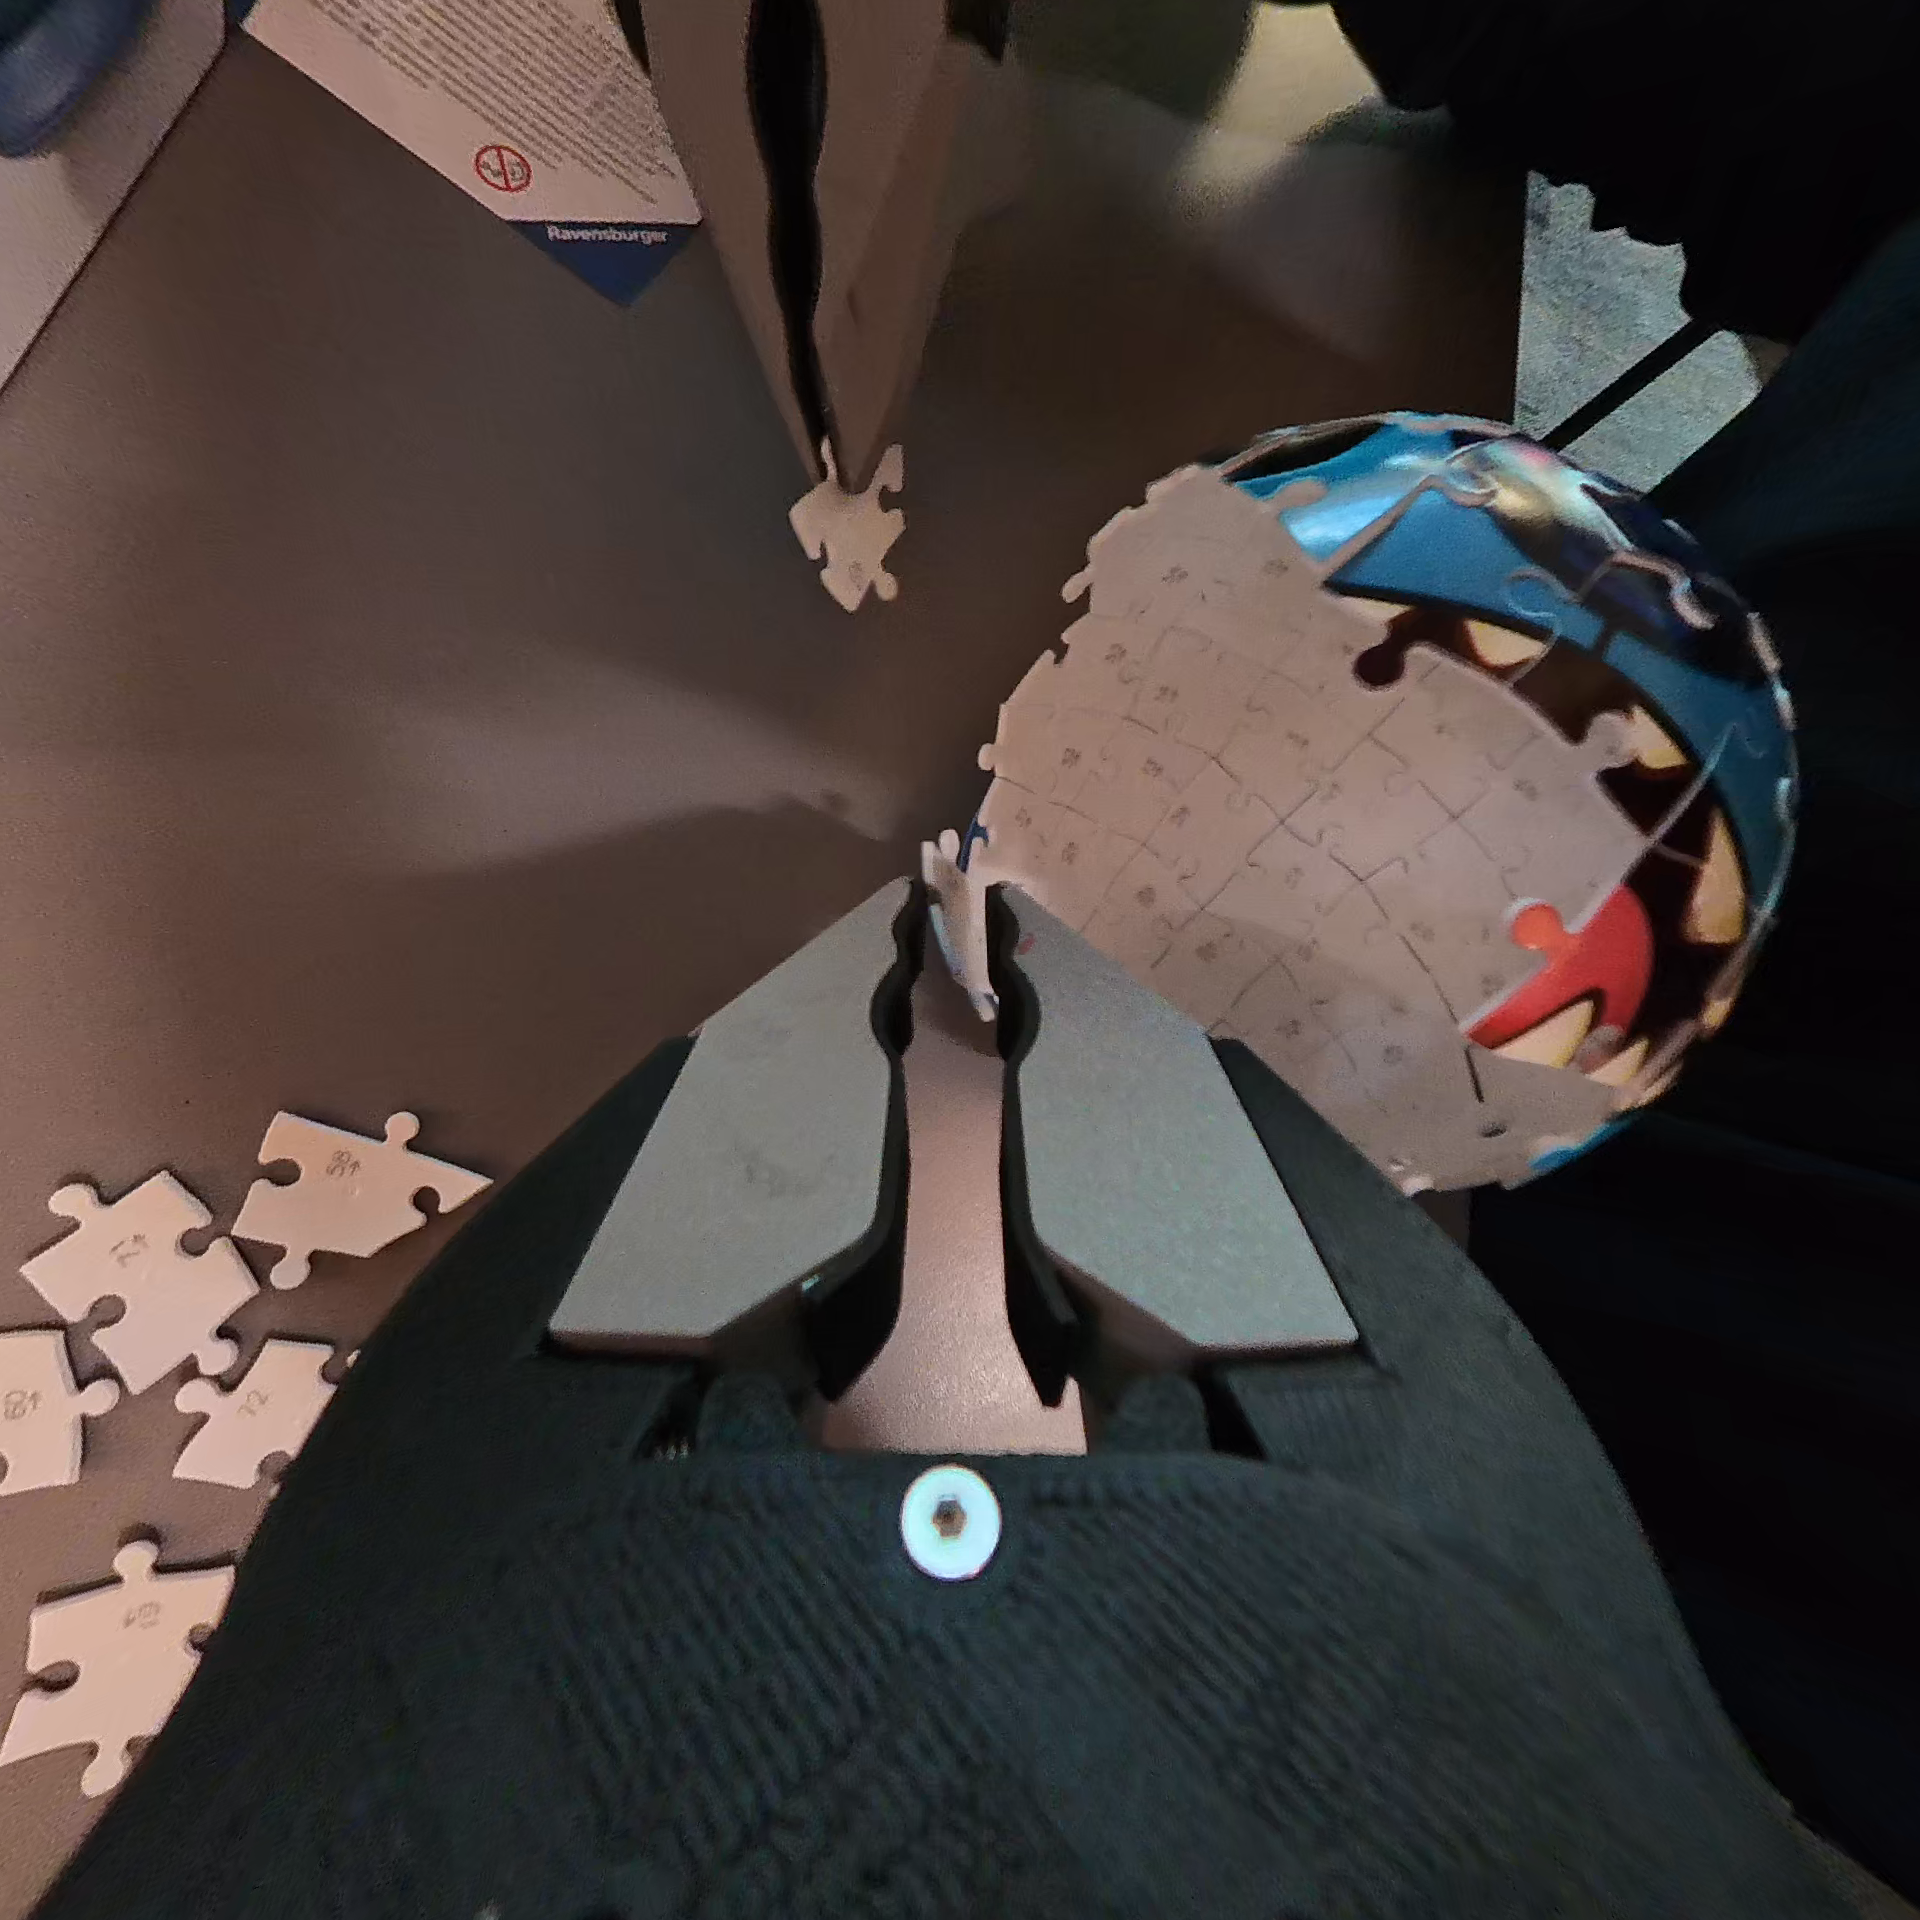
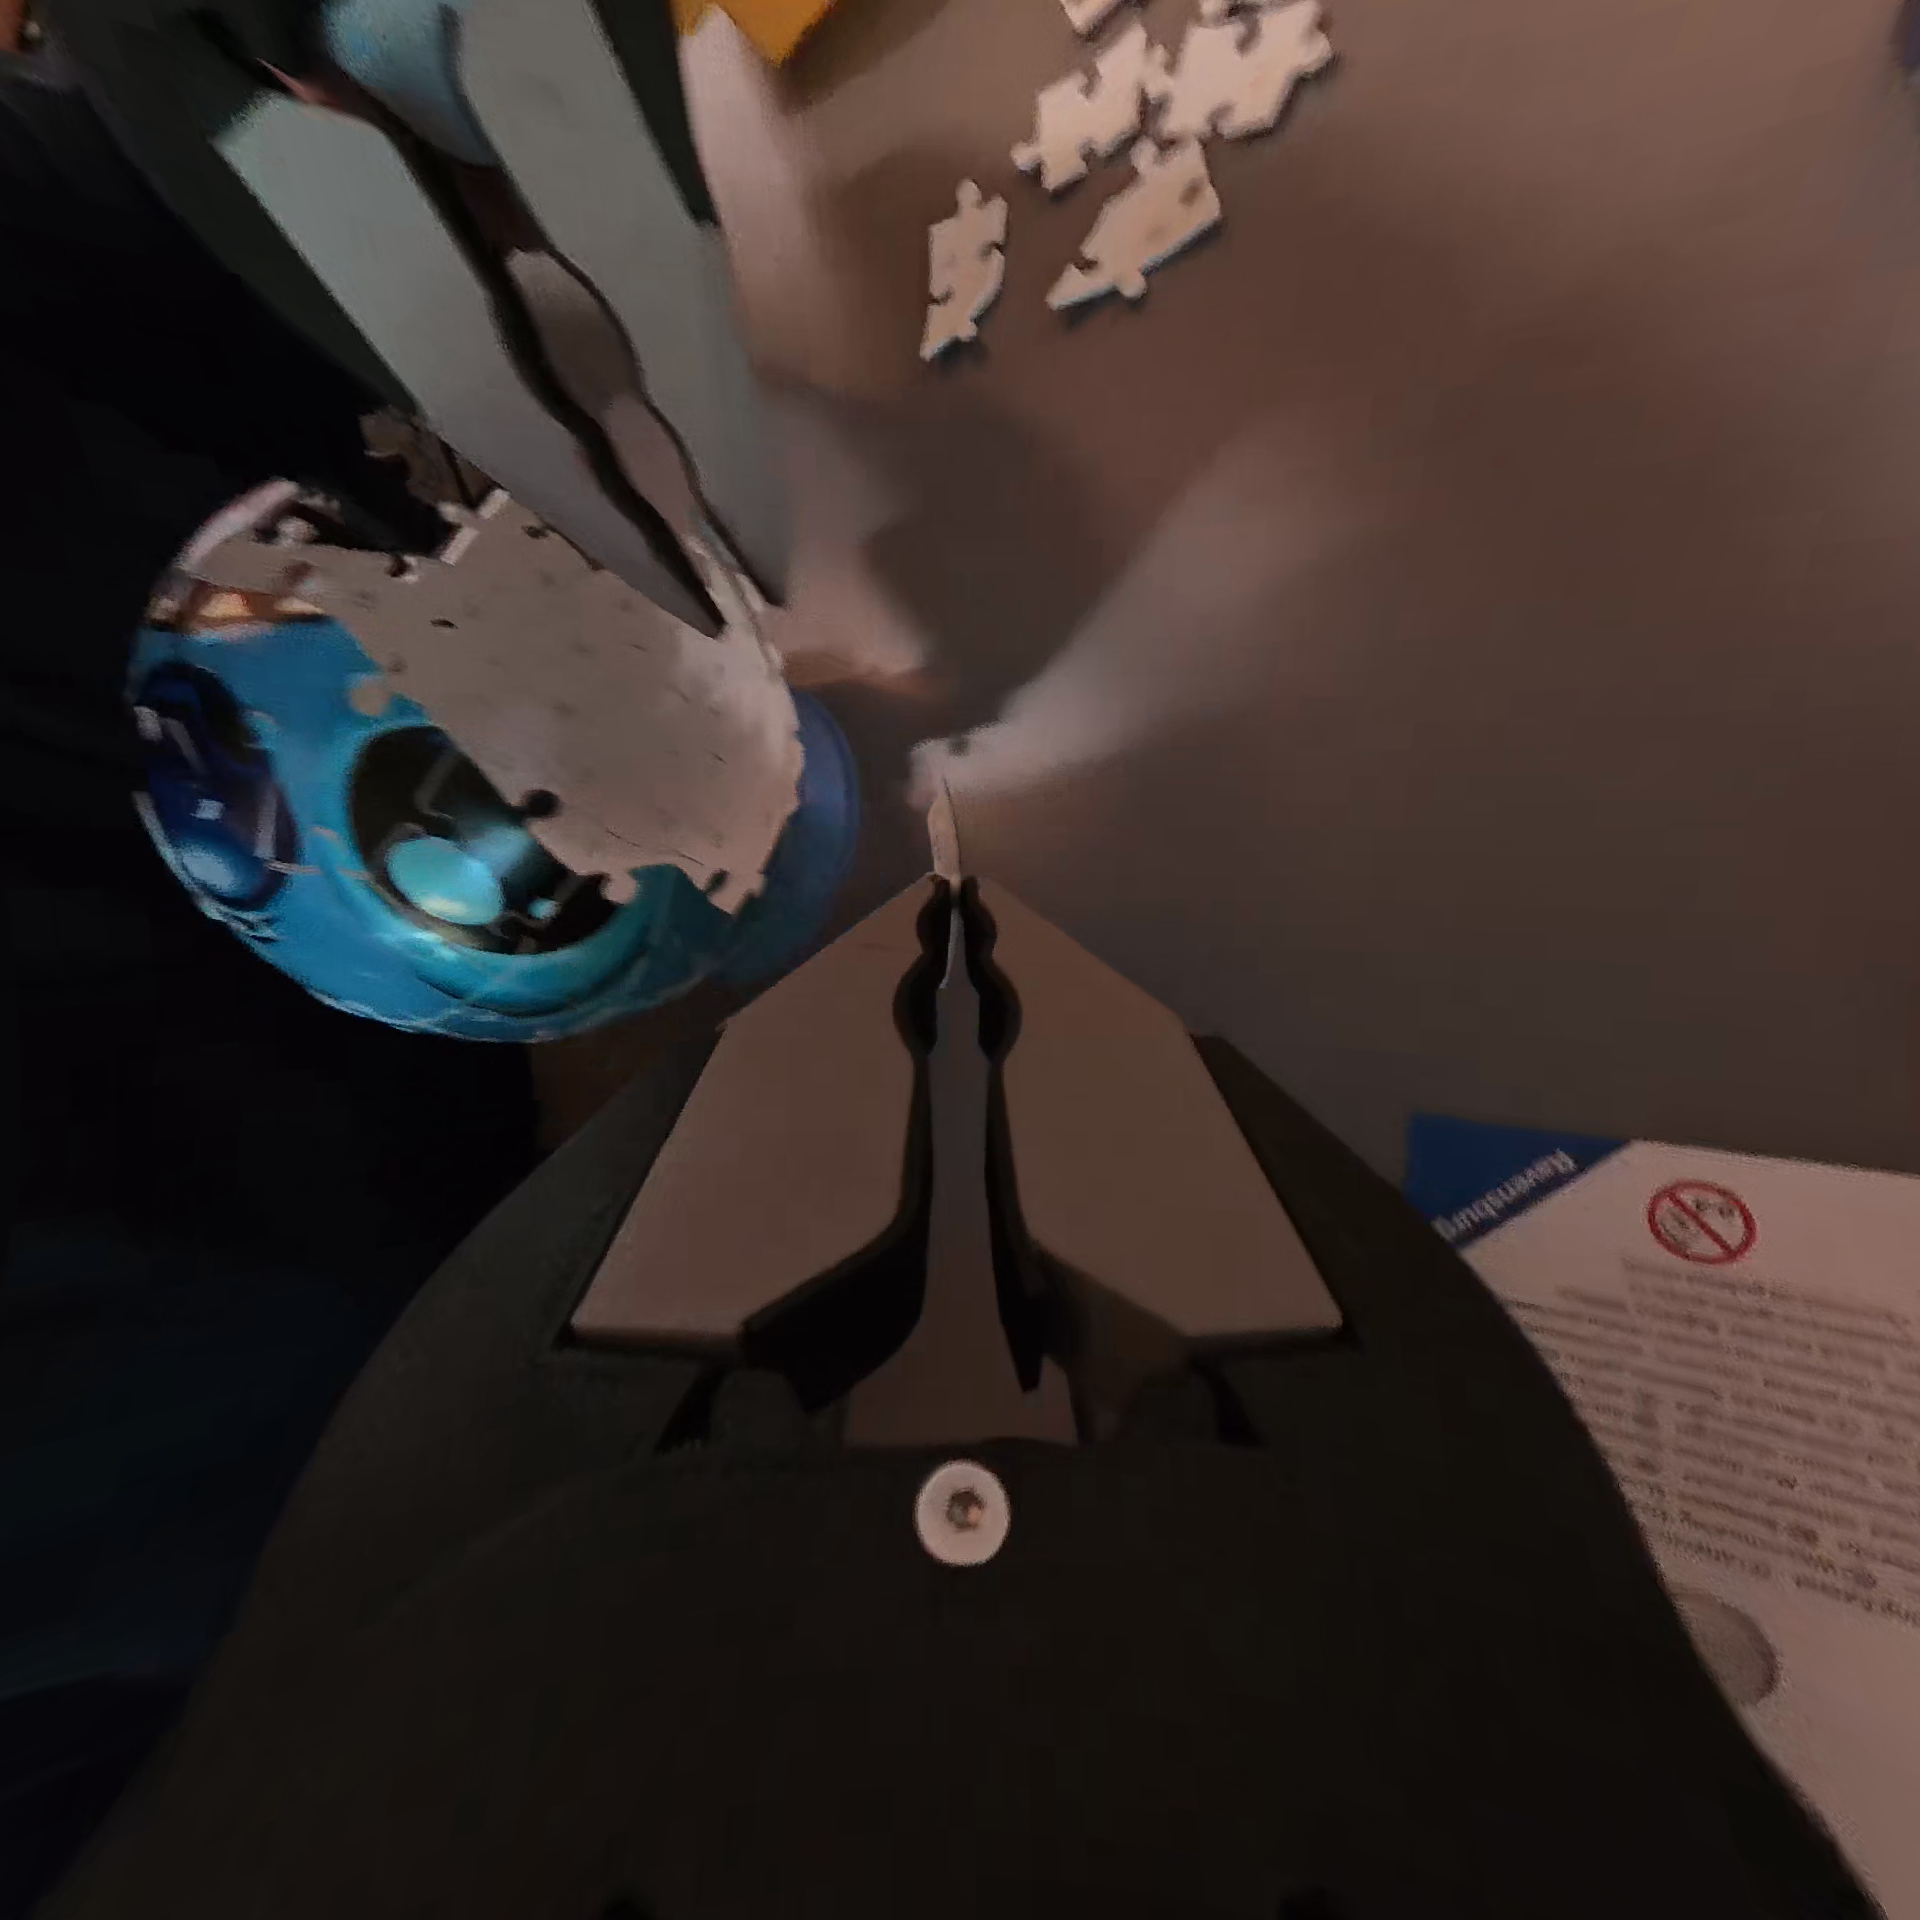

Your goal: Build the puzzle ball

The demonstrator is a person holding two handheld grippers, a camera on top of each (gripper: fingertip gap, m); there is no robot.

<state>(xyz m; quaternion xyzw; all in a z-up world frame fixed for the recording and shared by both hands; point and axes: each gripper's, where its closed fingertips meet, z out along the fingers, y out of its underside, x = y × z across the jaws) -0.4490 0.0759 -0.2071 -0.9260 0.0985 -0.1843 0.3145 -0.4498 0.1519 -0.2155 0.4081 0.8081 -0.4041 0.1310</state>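
The partly built puzzle ball [image 1: 1382,790] is an open shell, white and numbered inside, blue with a cartoon mouth outside. My left gripper [image 1: 961,914] is shut on the shell's rim and holds it above the table. My right gripper [image 2: 951,883] is shut on a single white puzzle piece [image 2: 943,831], seen edge-on. In the left wrist view that gripper [image 1: 844,473] hangs from above with the piece [image 1: 850,530] at its tip, left of the ball. In the right wrist view the ball [image 2: 468,790] is at the left with the left gripper [image 2: 717,613] on its rim.
Several loose white pieces [image 1: 156,1309] lie face down on the brown table at the lower left, also shown in the right wrist view [image 2: 1122,177]. A white and blue instruction leaflet [image 1: 488,114] lies at the back, and appears in the right wrist view [image 2: 1714,1382].
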